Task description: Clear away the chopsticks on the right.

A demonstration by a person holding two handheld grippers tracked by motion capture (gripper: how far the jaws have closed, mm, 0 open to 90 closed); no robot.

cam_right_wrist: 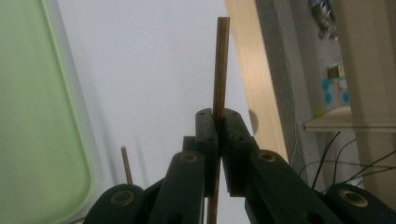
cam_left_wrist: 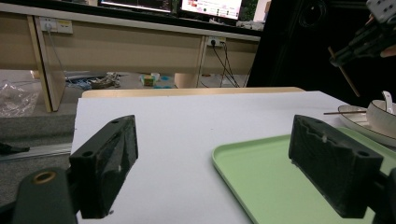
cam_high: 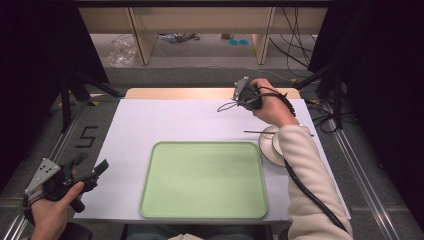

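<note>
white tabletop (cam_high: 165, 120) carries a green tray (cam_high: 205, 180) and a plate (cam_high: 270, 147) with one chopstick across it. right gripper (cam_right_wrist: 218, 122) pinches another chopstick (cam_right_wrist: 220, 60) above the far edge, long axis along its jaws; so thin, it could swivel or slip. left gripper (cam_left_wrist: 212, 170) gapes empty.

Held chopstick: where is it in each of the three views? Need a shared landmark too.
High view: chopstick upper centre, a thin line left of the right gripper.
Left gripper view: top right, slanting down from the far gripper.
Right gripper view: centre, upright, clamped between the black jaws.
Shared landmark: green tray.
</note>
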